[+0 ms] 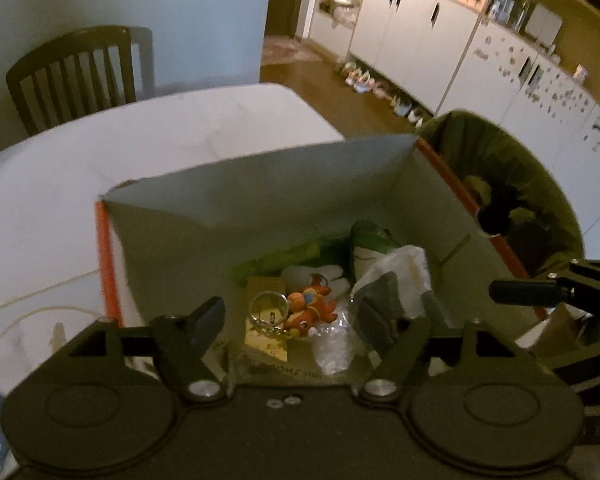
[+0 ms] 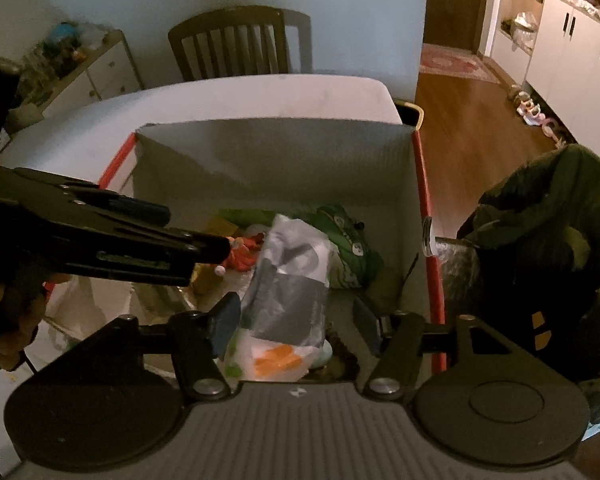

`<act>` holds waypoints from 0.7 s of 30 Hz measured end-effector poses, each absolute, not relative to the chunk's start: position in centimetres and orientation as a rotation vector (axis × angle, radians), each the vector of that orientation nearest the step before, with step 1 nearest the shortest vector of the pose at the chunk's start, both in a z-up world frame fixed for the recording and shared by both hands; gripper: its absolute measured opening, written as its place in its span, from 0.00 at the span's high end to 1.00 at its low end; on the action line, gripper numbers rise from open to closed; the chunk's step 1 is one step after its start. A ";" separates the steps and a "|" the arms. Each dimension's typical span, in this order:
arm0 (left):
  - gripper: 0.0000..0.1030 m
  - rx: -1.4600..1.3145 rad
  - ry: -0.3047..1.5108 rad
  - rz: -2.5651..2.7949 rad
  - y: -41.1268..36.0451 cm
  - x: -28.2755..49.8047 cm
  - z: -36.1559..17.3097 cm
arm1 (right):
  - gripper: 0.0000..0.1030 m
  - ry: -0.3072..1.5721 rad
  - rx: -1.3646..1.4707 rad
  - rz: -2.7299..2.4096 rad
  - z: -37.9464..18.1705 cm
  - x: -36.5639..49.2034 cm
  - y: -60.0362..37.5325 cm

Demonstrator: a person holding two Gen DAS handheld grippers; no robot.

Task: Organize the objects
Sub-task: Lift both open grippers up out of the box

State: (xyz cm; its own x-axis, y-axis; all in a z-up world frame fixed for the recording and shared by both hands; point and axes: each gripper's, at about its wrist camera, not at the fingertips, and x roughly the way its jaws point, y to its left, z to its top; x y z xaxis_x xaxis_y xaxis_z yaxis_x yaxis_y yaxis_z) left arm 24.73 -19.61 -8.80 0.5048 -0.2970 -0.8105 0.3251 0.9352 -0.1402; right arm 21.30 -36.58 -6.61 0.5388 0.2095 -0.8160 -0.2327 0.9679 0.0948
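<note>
An open cardboard box with orange-red edges [image 1: 260, 184] [image 2: 284, 148] stands on the white table. It holds an orange figure keychain with a metal ring [image 1: 308, 308], a yellow card [image 1: 266, 340], green items [image 1: 280, 260] [image 2: 348, 240], clear plastic [image 1: 334, 344] and a white bag with a dark patch [image 1: 396, 276] [image 2: 288, 296]. My left gripper [image 1: 292, 316] is open above the keychain, empty. My right gripper [image 2: 296, 320] is open over the white bag, its jaws either side of it, apart from it. Each gripper shows in the other's view [image 1: 540, 292] [image 2: 140, 232].
The white table [image 1: 140, 148] [image 2: 260, 96] stretches behind and left of the box. A wooden chair [image 1: 76, 72] [image 2: 236, 44] stands at its far side. A dark green bag-lined bin [image 1: 512, 192] [image 2: 552, 248] sits right of the box. White cabinets [image 1: 440, 40] line the right wall.
</note>
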 end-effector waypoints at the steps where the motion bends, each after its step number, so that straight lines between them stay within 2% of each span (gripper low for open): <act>1: 0.27 0.027 0.958 -0.375 -19.3 24.3 -8.4 | 0.37 0.962 -0.023 0.263 -6.4 21.1 -36.5; 8: 0.21 0.024 0.856 -0.396 -16.9 21.1 -5.5 | 0.35 0.893 -0.001 0.256 -3.9 18.9 -35.9; 10: 0.19 0.026 0.830 -0.404 -16.5 20.1 -4.8 | 0.32 0.854 0.002 0.259 -3.2 17.9 -35.7; 15: 0.17 0.024 0.797 -0.422 -15.0 18.1 -3.6 | 0.31 0.794 0.033 0.269 -1.7 16.0 -35.1; 18: 0.15 0.031 0.773 -0.433 -14.2 16.8 -3.1 | 0.26 0.757 0.047 0.268 -1.0 14.7 -34.5; 21: 0.15 0.025 0.753 -0.441 -13.2 15.6 -2.6 | 0.25 0.731 0.064 0.263 -0.6 13.7 -33.9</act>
State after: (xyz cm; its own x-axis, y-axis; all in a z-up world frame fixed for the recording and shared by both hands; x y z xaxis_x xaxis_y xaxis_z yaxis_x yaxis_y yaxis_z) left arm 15.61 -13.22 -2.63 0.6428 -0.3779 -0.6663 0.3957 0.9086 -0.1335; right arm 13.72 -33.89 -0.59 0.7132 0.2593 -0.6512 -0.2148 0.9652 0.1491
